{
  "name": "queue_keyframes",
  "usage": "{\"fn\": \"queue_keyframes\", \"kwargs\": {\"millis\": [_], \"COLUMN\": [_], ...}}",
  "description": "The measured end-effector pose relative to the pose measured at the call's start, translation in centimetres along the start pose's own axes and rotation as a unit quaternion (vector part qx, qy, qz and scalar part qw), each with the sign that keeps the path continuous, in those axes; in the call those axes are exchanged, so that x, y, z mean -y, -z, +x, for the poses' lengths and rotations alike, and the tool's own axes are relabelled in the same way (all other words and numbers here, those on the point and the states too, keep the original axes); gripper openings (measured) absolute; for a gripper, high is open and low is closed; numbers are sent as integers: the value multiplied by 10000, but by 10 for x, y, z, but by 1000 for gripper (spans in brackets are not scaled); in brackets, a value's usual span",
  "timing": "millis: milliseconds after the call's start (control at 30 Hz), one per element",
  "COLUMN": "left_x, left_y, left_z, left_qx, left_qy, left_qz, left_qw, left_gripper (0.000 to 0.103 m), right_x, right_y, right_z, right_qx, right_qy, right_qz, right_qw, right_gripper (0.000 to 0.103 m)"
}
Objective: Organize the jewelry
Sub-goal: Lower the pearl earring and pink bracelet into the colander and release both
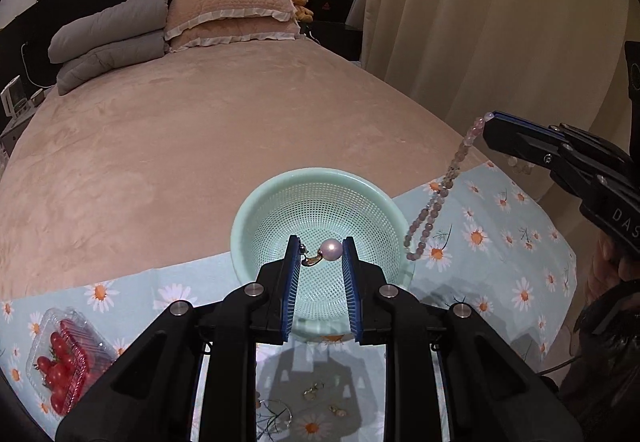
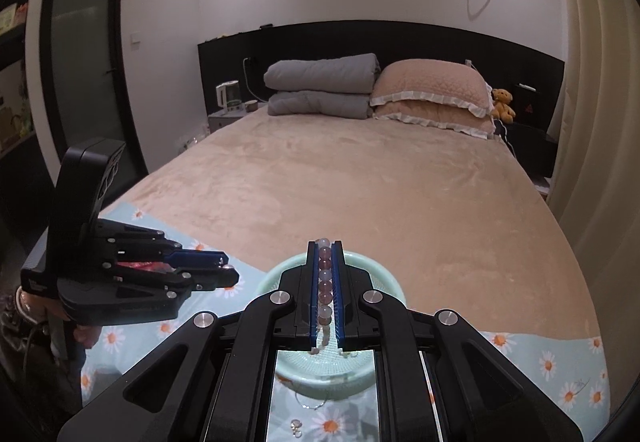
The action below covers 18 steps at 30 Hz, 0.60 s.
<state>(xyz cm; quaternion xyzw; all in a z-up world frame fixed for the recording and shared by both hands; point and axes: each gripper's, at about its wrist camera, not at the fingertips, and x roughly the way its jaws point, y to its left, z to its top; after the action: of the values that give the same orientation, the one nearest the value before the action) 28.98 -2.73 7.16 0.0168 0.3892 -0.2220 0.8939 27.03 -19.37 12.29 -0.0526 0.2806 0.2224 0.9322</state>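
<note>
A wide bed [image 2: 360, 182] with a tan plush cover fills the room, its dark headboard [image 2: 380, 38] against a white wall. At the head lie two folded grey quilts [image 2: 320, 88] on the left and two pink frilled pillows [image 2: 432, 98] beside them, with a small teddy bear [image 2: 503, 104] at the far right corner by the cream curtain [image 2: 592, 102]. A dark-framed door [image 2: 84, 58] stands on the left wall, and a white kettle [image 2: 228, 94] sits on the nightstand by the headboard.

Along the foot edge of the bed lies a pale blue daisy-print cloth [image 1: 500, 250]. On it, at the cloth's far edge, sits a mint-green perforated basket [image 1: 320, 202]. A clear punnet of cherry tomatoes [image 1: 64, 358] rests near the cloth's left end. Small gold pieces [image 1: 316, 394] and a thin wire ring [image 1: 276, 414] lie on the cloth at the near edge, below the basket.

The left claw [image 1: 320, 254] hangs over the basket with its blue pads part-way apart, a pearl earring [image 1: 330, 250] between them: the pearl touches the right pad and its gold fitting reaches the left one. The right claw [image 2: 325, 282] is pressed together on a string of pink and grey beads [image 2: 325, 282], which runs along its pads; in the left wrist view the beaded bracelet [image 1: 436, 202] dangles in a loop from the claw tips, just beside the basket's right rim.
</note>
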Motion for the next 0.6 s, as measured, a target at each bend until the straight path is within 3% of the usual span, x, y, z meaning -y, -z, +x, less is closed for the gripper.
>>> {"fn": "queue_keyframes", "kwargs": {"millis": [367, 600], "left_x": [-14, -16], "left_y": [22, 27], "left_z": [109, 126], "left_qx": [-815, -889], "left_qy": [124, 123], "left_qz": [-13, 3], "left_qw": [9966, 9960], "left_gripper": [22, 22], "right_x": [29, 31], "right_y": [76, 95], "right_z": [121, 137], "right_qx": [-1066, -1196], "right_qy": [-123, -236], "right_qz": [481, 619], "right_qw": [9931, 9906], "right_gripper": [6, 6]}}
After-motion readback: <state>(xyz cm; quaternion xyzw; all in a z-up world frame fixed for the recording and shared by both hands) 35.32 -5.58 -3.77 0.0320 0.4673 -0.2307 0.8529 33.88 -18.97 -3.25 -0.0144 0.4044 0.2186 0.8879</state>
